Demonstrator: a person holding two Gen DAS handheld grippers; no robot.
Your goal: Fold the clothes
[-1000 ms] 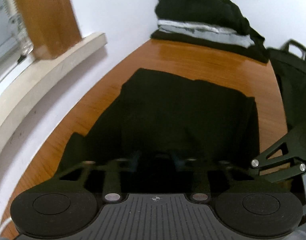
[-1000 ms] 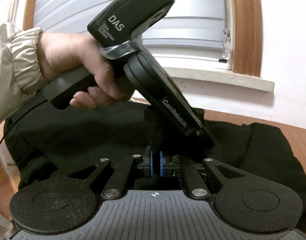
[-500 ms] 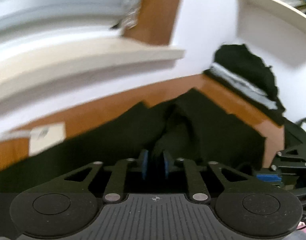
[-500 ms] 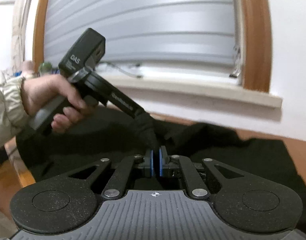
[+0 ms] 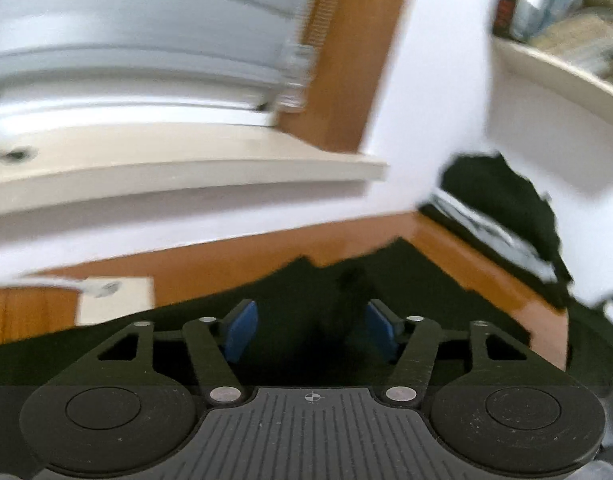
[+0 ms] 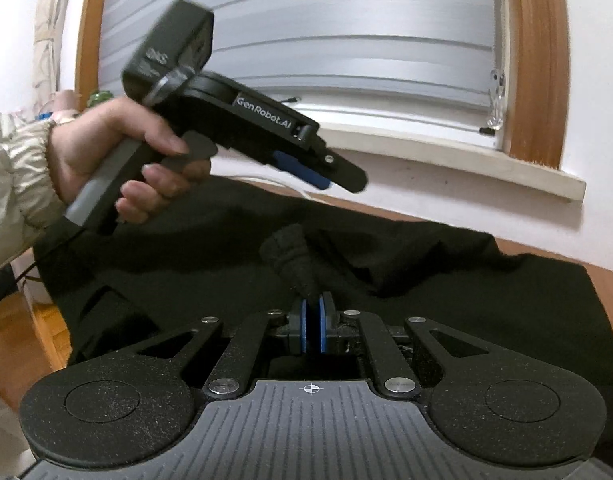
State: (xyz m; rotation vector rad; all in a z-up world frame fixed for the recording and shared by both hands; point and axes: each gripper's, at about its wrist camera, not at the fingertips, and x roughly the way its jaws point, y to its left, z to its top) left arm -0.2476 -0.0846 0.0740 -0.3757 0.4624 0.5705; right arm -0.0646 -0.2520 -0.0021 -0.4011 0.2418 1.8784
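Observation:
A black garment (image 6: 426,280) lies spread on the wooden table (image 5: 234,256). My right gripper (image 6: 312,320) is shut on a bunched fold of it, and the fabric sticks up in a roll (image 6: 290,256) just beyond the blue pads. A hand holds my left gripper (image 6: 334,178) in the air above the garment's far left part. In its own view the left gripper (image 5: 310,332) has its jaws opening, with blue pads (image 5: 240,332) well apart. Nothing is pinched between them; the cloth lies below.
A stack of folded dark and grey clothes (image 5: 502,208) sits at the table's far right corner by the wall. A white paper (image 5: 114,300) lies at the left. A window sill (image 6: 446,160) and blinds run behind the table. A beige sleeve (image 6: 10,192) enters from the left.
My left gripper let go of the black cloth, opened its jaws and rose off the garment, swinging to face the window. The right gripper stayed shut on its fold.

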